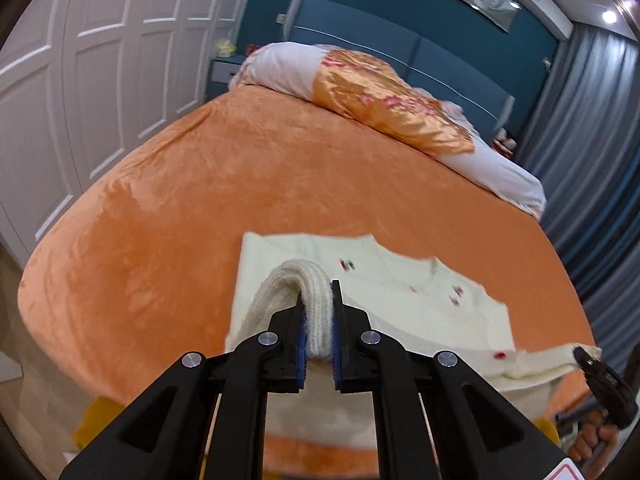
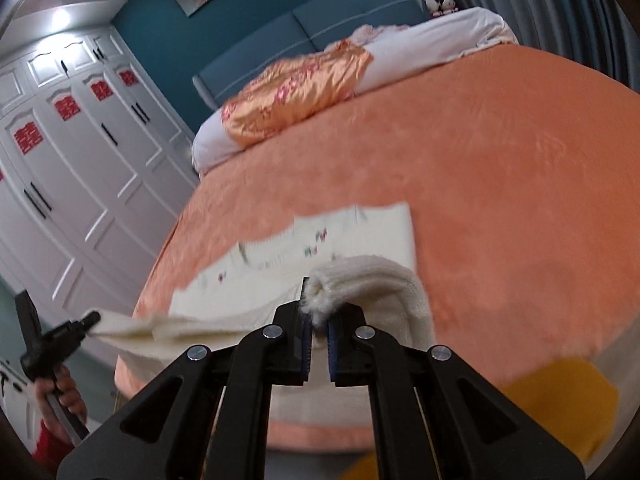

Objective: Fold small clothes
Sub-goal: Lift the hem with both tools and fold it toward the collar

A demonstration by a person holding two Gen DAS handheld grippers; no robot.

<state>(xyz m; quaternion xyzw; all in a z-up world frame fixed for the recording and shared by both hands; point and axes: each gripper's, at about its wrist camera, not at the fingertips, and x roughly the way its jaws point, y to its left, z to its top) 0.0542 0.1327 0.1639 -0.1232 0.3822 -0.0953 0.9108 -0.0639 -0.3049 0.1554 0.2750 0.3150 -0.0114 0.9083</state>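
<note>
While the cream knitted sweater with small red and green motifs (image 1: 404, 300) lies with its neck end flat on the orange plush bed (image 1: 168, 216), its near ribbed hem is lifted off the cover at both corners. At the left corner, the left hand-held gripper (image 1: 319, 322) is clamped on a bunched fold of the rib, jaws nearly together with the knit squeezed between the blue pads. At the right corner, the right hand-held gripper (image 2: 316, 322) is likewise closed tight on a fuzzy tuft of hem.

The step in hand looks like carrying the hem forward over the body toward the neckline. To do it well, both corners should travel level and in step, keeping the hem taut enough that it does not sag in the middle, then come down square on the shoulders before either grip lets go.
</note>
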